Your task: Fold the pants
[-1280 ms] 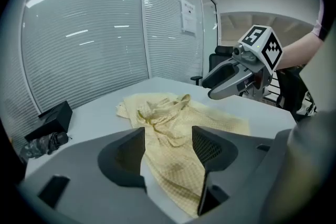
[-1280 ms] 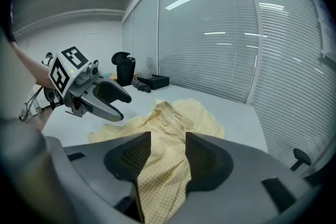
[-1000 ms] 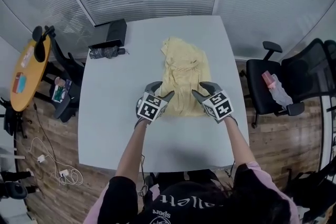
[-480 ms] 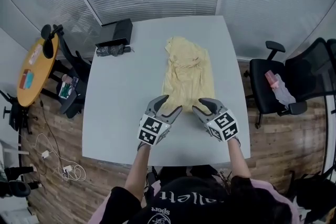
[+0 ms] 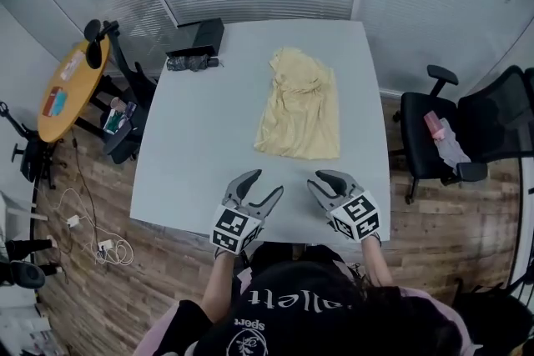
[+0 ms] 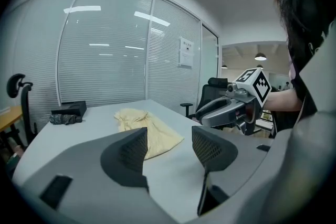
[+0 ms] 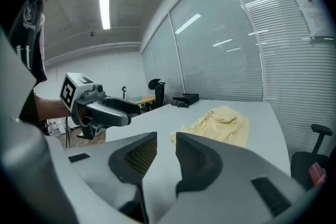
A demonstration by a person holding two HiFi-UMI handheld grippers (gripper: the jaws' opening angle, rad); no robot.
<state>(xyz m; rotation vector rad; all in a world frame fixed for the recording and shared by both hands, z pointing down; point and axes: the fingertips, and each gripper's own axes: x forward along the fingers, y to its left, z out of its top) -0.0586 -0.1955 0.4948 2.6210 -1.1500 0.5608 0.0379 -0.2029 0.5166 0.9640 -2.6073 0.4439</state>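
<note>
Yellow pants lie on the far right part of the grey desk, smooth at the near hem and bunched at the far end, with nothing touching them. Over the desk's near edge, well apart from the cloth, the left tool hovers with its jaws spread and empty. Beside it, the right tool has just been closing its jaws; a narrow gap remains, nothing in it. A black box sits at the far left corner.
</note>
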